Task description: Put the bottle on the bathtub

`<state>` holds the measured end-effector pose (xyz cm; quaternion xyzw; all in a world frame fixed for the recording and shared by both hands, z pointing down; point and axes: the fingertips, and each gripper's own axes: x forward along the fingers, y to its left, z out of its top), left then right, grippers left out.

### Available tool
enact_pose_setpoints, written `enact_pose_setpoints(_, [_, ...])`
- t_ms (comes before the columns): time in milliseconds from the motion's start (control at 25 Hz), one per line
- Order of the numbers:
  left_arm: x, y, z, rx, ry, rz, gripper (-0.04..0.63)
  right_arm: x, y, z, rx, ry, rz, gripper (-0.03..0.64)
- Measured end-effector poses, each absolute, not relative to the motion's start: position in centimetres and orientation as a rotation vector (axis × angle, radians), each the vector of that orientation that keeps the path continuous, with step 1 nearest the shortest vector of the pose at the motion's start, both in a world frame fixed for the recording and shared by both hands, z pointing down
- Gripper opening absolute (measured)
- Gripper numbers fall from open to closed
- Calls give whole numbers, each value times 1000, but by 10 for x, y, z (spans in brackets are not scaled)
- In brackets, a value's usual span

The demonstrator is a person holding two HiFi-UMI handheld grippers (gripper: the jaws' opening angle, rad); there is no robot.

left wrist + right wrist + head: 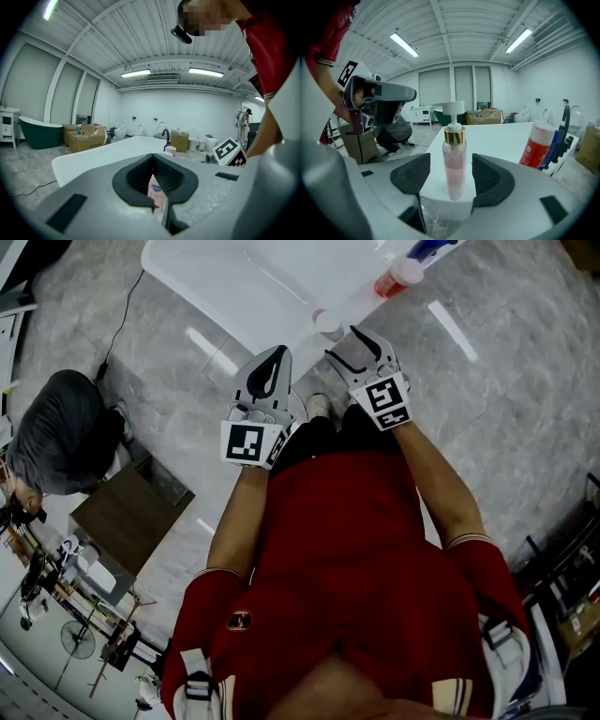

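Black pads (490, 180) of the right gripper (450, 173) stand spread, one on each side of the pink pump bottle (454, 154) without touching it. The bottle stands upright on the white bathtub (501, 140), at the near edge of its rim. The left gripper (153, 164) has its pads pressed together on a pale pink tube (157, 197). A red bottle (536, 145) stands farther along the same rim. The floor (487, 381) is grey marbled stone; a dark green tub (40, 133) and cardboard boxes (86, 136) stand by the far wall, under strip lights. Both forearms reach forward, the grippers side by side near the tub's edge.
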<state>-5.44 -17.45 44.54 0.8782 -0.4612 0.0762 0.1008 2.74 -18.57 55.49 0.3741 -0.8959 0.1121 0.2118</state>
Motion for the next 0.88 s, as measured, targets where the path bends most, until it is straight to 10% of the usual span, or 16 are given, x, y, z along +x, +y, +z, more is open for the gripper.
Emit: enact_pose_setpoints(880, [-26, -156, 418, 2677, -1286, 164, 6, 47, -148, 454, 1048, -2554, 166, 7])
